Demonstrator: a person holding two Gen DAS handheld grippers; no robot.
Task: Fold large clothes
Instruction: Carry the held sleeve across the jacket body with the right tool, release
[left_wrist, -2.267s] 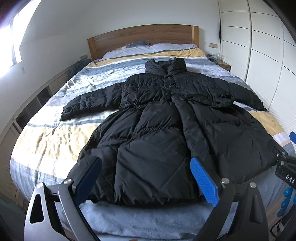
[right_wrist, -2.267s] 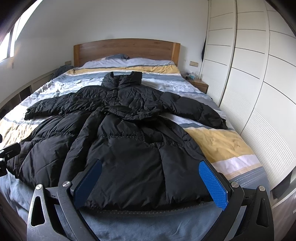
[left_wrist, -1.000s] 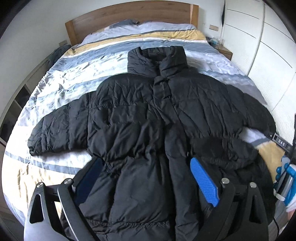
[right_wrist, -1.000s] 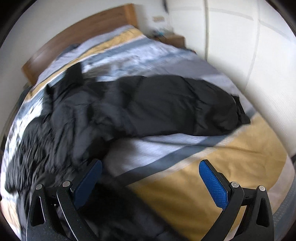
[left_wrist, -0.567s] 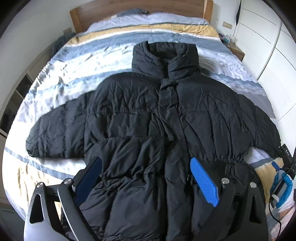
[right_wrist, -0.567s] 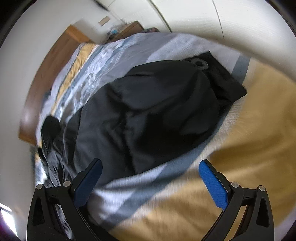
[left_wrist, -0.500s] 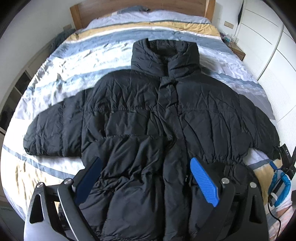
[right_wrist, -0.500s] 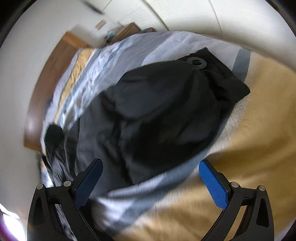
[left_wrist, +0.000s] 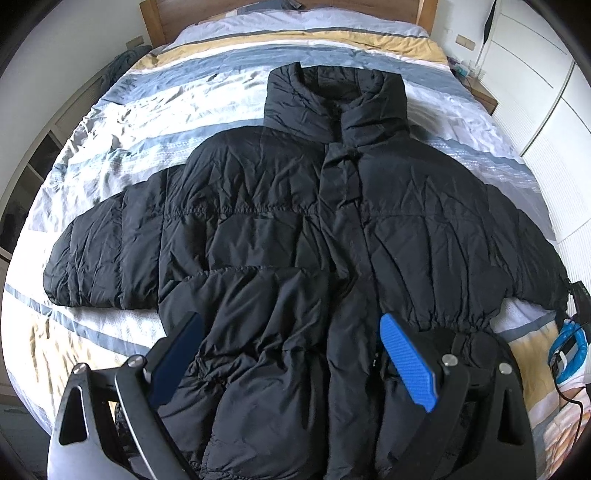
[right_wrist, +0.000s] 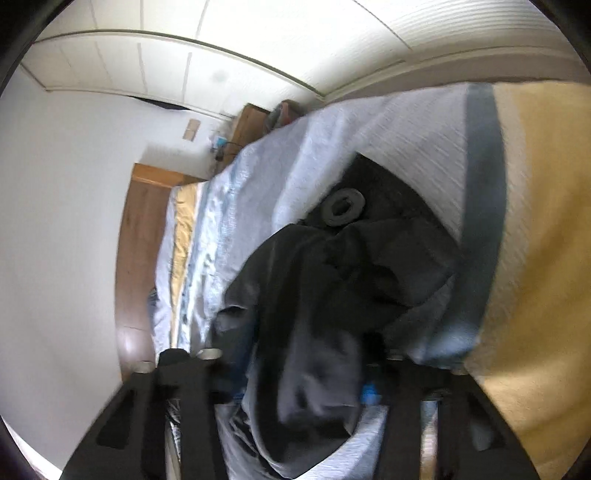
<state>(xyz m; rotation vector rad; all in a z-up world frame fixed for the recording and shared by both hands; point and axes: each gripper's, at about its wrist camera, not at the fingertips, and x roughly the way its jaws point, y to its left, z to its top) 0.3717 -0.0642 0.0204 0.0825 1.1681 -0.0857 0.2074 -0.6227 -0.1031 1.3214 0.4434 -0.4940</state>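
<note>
Left wrist view: The black puffer coat (left_wrist: 295, 240) lies spread front-up across the striped bed (left_wrist: 110, 122), collar toward the wooden headboard (left_wrist: 424, 11) and hem toward the foot edge. Both sleeves extend sideways toward the side edges. The left sleeve (left_wrist: 99, 262) lies flat and untouched. The left gripper (left_wrist: 291, 358) hovers over the lower body of the coat with its jaws wide apart; the blue pads (left_wrist: 406, 365) press on nothing. At the right edge of the bed, part of the other tool shows as a blue fragment (left_wrist: 569, 347) beside the end of the right sleeve (left_wrist: 517, 258).

Right wrist view: The picture is rolled sideways and blurred. The right gripper (right_wrist: 299, 384) has just been closing, and the cuff end of the right sleeve (right_wrist: 332, 295) sits between its jaws, which appear clamped on the bunched fabric. A round black fitting (right_wrist: 341, 208) lies on the cuff. The yellow band of the bedding (right_wrist: 535, 258) runs alongside.

Task progress, as a judgement: folding is at its first step. The right sleeve is seized but not yet carried over the body; the left sleeve and the lengthwise folds remain.

View differences: only the left view shows the whole coat layout and the open left tool; only the right view shows the grip on the cuff.
</note>
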